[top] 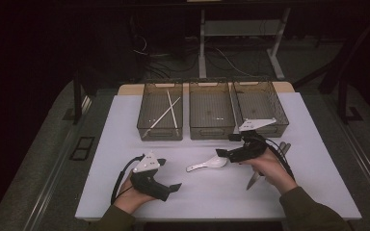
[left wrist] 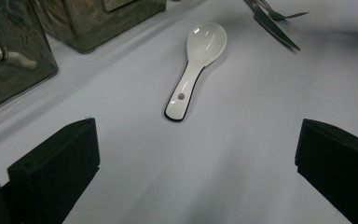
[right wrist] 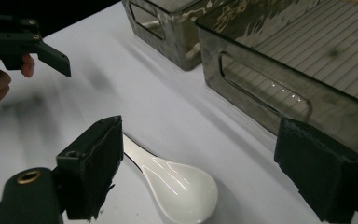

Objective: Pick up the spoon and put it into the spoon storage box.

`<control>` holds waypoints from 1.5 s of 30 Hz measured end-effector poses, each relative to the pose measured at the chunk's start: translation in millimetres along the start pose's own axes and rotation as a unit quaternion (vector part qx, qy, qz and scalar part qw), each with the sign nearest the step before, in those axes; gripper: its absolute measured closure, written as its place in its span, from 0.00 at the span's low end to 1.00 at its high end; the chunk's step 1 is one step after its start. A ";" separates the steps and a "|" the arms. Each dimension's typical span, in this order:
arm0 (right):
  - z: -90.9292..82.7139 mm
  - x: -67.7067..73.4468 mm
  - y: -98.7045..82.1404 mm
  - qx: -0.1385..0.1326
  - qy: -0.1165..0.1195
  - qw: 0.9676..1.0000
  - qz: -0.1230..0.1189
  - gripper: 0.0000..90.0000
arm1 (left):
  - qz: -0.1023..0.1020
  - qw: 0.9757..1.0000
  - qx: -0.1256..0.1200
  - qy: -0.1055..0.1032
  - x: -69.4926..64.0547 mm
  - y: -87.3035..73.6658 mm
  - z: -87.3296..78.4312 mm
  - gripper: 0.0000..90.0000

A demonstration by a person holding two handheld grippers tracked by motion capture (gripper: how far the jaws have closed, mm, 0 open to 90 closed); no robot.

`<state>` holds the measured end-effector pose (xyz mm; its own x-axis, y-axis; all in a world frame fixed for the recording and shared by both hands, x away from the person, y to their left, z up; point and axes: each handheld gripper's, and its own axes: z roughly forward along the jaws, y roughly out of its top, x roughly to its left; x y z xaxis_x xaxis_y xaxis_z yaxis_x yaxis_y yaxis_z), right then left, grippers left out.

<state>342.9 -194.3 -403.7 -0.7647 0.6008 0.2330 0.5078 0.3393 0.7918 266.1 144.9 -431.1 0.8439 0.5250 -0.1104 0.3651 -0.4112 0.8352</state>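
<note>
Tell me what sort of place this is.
Probably a lab or recording workspace, not a kitchen: a white table in a dark room, three clear sorting bins, desk legs with loose cables on the floor behind.

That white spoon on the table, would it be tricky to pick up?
Probably a little. The white spoon looks glossy, like glazed ceramic, so it may slip between the right gripper's open jaws. It lies flat, so it likely won't roll, but could chip if dropped.
</note>
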 end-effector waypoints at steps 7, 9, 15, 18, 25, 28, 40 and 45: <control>14.7 -0.7 -2.8 0.027 0.000 1.000 -0.001 0.18 | 0.002 1.000 0.001 -0.003 -0.2 -0.2 0.7 0.00; 16.2 -1.1 -4.3 0.035 0.002 0.999 -0.001 0.24 | 0.003 1.000 0.001 -0.003 0.3 -0.4 0.6 0.00; 19.7 -1.8 -7.1 0.055 0.002 0.999 -0.002 0.26 | 0.003 1.000 0.001 -0.004 0.4 -0.3 0.6 0.00; 22.3 -1.7 -8.9 0.066 0.003 0.998 -0.005 0.27 | 0.002 1.000 0.003 -0.005 0.4 -0.7 1.1 0.00; 28.1 -2.0 -13.9 0.098 0.013 0.995 -0.006 0.40 | 0.005 1.000 0.002 -0.007 0.1 -0.5 0.7 0.00; 29.9 -2.3 -16.0 0.111 0.009 0.994 -0.015 0.43 | 0.006 1.000 0.003 -0.007 -0.4 -0.5 1.0 0.00; 33.1 -3.6 -20.8 0.134 0.001 0.991 -0.025 0.54 | 0.005 1.000 0.006 -0.007 -0.1 -0.7 1.7 0.00; 33.7 -3.6 -22.1 0.144 -0.002 0.989 -0.032 0.57 | 0.005 1.000 0.008 -0.006 0.2 -0.9 1.7 0.00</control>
<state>347.7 -179.5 -441.1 -0.7984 0.5731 0.1847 0.5499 0.5690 0.6114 266.6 144.1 -432.8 0.8517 0.5125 -0.1092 0.3635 -0.4275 0.8277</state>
